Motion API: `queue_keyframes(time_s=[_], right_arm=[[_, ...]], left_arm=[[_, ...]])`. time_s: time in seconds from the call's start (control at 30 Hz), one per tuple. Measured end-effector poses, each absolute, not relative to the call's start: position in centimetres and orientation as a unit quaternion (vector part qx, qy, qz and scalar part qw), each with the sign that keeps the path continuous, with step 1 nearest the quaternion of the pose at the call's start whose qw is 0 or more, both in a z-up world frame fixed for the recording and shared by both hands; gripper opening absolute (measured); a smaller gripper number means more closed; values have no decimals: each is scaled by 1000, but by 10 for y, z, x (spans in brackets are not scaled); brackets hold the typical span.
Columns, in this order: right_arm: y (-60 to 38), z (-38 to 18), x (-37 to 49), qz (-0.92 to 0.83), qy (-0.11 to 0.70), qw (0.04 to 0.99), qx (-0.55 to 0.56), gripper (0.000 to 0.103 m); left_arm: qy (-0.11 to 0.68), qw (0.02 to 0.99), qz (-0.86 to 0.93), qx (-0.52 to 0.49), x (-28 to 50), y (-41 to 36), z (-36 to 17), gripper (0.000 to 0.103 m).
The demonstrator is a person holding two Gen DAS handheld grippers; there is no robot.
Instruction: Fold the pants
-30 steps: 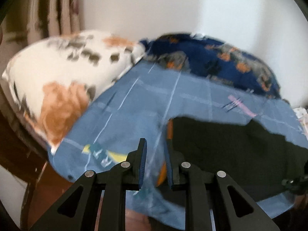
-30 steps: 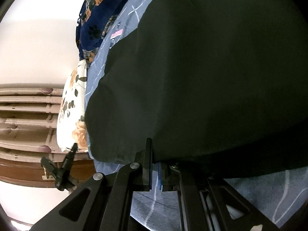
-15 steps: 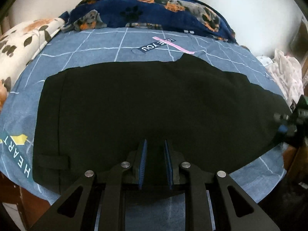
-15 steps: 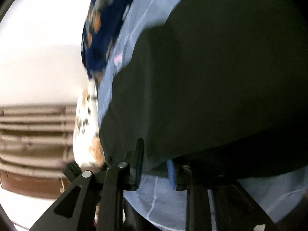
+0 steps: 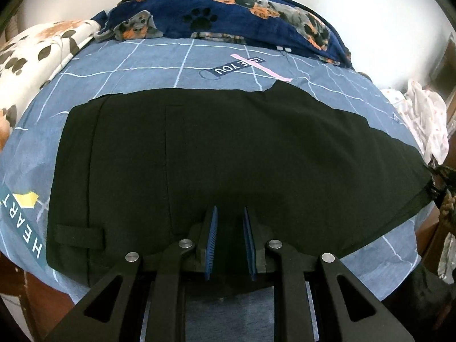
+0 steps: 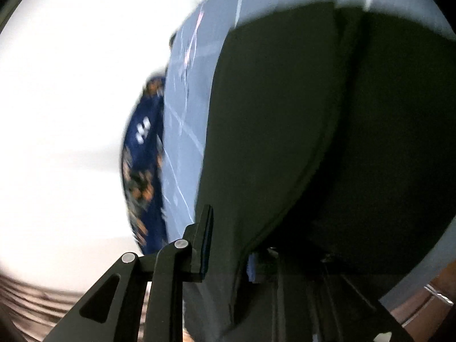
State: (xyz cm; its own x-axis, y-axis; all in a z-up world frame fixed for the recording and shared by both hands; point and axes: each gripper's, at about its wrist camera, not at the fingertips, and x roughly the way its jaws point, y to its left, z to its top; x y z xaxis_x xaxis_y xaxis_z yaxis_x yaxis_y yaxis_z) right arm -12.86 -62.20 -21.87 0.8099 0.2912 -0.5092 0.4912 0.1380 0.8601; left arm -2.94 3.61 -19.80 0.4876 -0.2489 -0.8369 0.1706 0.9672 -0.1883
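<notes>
In the left wrist view a white pillow [image 5: 37, 45] with brown and grey leaf prints lies at the far left edge of the bed. Next to it a blue sheet [image 5: 159, 65] with thin white grid lines covers the mattress, with the printed word HEART on its near left corner and a small dark label with a pink stripe further back. Black pants [image 5: 228, 148] lie spread flat across the middle of the sheet, waistband and a belt loop toward the left, the cloth narrowing toward the right edge of the bed. A dark blue blanket [image 5: 228, 11] with dog and paw prints is bunched along the far side, against the white wall. The left gripper [image 5: 230, 222] sits at the near edge of the pants, its blue pads drawn narrow with a fold of the black cloth pinched between them. At the far right a heap of white spotted cloth [image 5: 421, 119] lies off the bed corner.

In the right wrist view, tilted and blurred, the wall fills the left, then the blanket [image 6: 145, 154], then the sheet [image 6: 188, 114], then the pants [image 6: 327, 142]. The right gripper [image 6: 228, 245] has just been closing; the pants' edge runs between its jaws, but whether the pads press it I cannot tell.
</notes>
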Motion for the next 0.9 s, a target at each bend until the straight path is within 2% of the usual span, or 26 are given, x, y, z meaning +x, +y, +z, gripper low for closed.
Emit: queue_keyframes(time_s=[0.03,0.07,0.3,0.5,0.77,0.87,0.9], right_arm=[[-629,-211,-133,-83,299,706,637,8],[-631,-206,-136,-85,296,714,629,6],[-629,-167,-171,-80,291,754,583,4],[-642,-194,-210,-108,294,733,603,4],[-643,-202,-225,-115,292,727,611,3],[-645,-200,-227,-119,293,728,609,3],[-644,-200,-229,-122,298,728,606,3]], left_arm=[[491,862,-121,-40,-30,36,-198,20],[491,862,-120,-40,-29,36,-198,20],[493,861,-115,-35,-28,35,-197,20],[494,862,-113,-24,-30,34,-196,22],[490,864,-119,6,-33,30,-195,32],[487,865,-123,15,-34,29,-194,40],[484,867,-120,22,-35,29,-194,50]])
